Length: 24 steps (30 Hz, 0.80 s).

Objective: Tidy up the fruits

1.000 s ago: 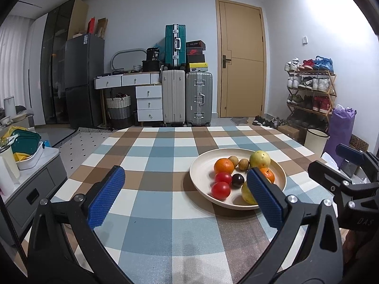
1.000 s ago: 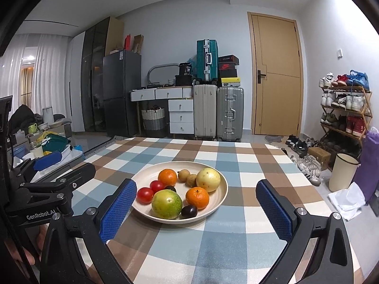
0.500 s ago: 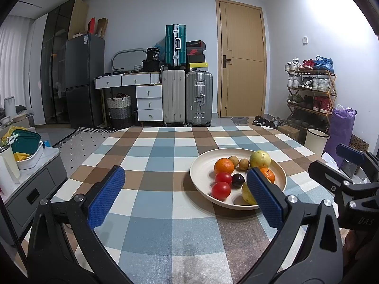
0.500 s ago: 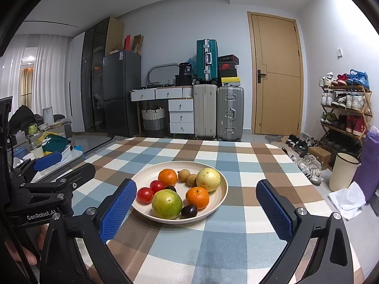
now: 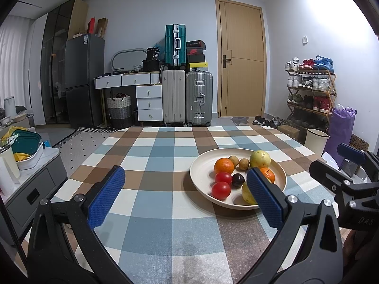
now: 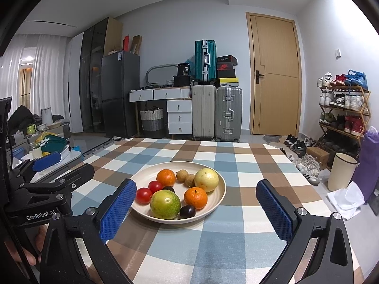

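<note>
A cream plate (image 5: 201, 165) (image 6: 220, 189) sits on the checked tablecloth and holds several fruits: two oranges (image 6: 195, 197), two red tomatoes (image 6: 144, 195), a green-yellow fruit (image 6: 165, 204), a pale yellow fruit (image 6: 206, 179), dark plums (image 6: 187, 211) and two small brown fruits (image 6: 186, 177). My left gripper (image 5: 184, 196) is open and empty, left of the plate; its right finger hides part of the fruit. My right gripper (image 6: 196, 210) is open and empty, in front of the plate.
The checked table (image 5: 161, 224) stretches ahead. Left of it stands a grey cabinet (image 5: 26, 189) with containers. Right of it are a cream bin (image 6: 341, 172), a purple bag (image 5: 341, 130) and a shoe rack (image 6: 343, 108). Suitcases and drawers stand at the far wall.
</note>
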Motion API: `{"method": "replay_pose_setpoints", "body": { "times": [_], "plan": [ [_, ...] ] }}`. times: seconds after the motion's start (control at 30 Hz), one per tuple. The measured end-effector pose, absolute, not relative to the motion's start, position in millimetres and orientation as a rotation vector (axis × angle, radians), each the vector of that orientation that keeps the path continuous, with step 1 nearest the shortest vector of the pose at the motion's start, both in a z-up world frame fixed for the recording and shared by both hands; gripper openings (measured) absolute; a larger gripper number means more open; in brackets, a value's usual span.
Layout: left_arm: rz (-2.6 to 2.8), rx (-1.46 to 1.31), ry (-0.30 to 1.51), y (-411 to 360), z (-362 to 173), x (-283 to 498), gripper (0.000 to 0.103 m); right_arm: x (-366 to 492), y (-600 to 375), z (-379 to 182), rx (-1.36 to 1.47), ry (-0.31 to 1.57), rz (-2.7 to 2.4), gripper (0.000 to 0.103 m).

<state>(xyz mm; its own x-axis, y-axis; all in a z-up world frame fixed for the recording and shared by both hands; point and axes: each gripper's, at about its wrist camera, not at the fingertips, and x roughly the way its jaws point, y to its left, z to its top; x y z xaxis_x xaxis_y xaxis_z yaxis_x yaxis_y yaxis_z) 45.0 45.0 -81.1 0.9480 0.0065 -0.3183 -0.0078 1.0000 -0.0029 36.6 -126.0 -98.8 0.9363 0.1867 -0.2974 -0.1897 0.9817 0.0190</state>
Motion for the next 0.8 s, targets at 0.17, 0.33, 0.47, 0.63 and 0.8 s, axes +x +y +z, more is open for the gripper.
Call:
{"method": "replay_pose_setpoints", "body": {
  "times": [0.17,0.33,0.47,0.63,0.8],
  "plan": [
    [0.012,-0.004,0.324,45.0,-81.3,45.0,0.103,36.9,-125.8,-99.0,-0.009,0.304,0.193,0.103],
    [0.020,-0.005,0.324,47.6,-80.4,43.8,0.103,36.8,-125.9,-98.9,-0.008,0.304,0.193,0.103],
    [0.021,-0.006,0.323,47.6,-80.5,43.8,0.103,37.1,-126.2,-99.1,-0.007,0.304,0.193,0.103],
    [0.020,-0.006,0.323,48.1,-80.8,44.2,0.103,36.7,-126.1,-99.1,-0.007,0.304,0.194,0.103],
    [0.021,-0.005,0.324,47.5,-80.5,43.6,0.103,36.8,-125.3,-99.4,-0.010,0.309,0.197,0.103]
  ]
}}
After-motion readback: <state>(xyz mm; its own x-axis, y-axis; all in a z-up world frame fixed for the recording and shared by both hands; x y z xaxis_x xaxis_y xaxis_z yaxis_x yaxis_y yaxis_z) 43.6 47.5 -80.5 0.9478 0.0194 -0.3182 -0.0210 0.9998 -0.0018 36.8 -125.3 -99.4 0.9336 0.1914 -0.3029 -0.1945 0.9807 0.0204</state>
